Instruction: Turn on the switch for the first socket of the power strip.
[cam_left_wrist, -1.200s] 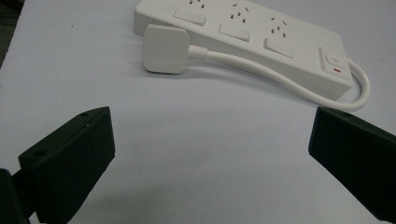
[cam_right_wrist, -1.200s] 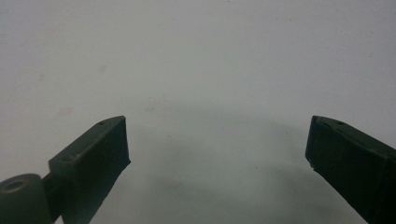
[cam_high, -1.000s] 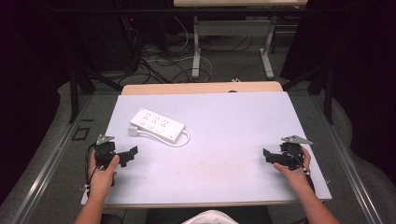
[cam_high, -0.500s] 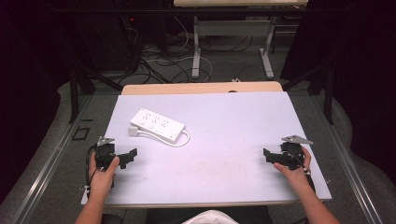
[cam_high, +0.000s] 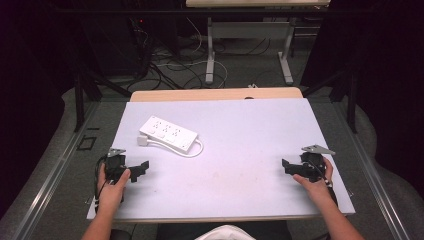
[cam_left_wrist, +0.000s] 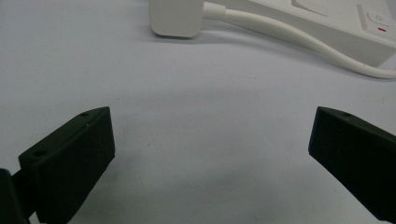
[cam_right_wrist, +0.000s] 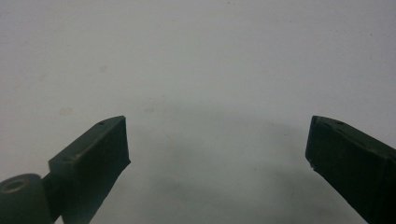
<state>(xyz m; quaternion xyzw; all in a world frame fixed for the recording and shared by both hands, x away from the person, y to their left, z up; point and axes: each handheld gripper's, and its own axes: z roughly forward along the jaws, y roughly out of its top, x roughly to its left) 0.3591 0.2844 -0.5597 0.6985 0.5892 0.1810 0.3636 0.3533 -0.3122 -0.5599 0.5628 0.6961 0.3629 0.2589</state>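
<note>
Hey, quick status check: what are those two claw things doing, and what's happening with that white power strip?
Left gripper open, empty, low over table. Right gripper open, empty, far side. Power strip untouched, flat, plug and cable beside it. Nothing between left gripper and plug.

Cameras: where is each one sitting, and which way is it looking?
High view: sits above the person's side, looks forward and down on the table; shows both forearms, the left gripper, the right gripper and the power strip.
Left gripper view: rides the left gripper, looks low across the table at the plug and power strip; its open black jaws show.
Right gripper view: rides the right gripper, looks down at bare table; its open jaws show.
Shared: the high view and left gripper view both show the power strip.
</note>
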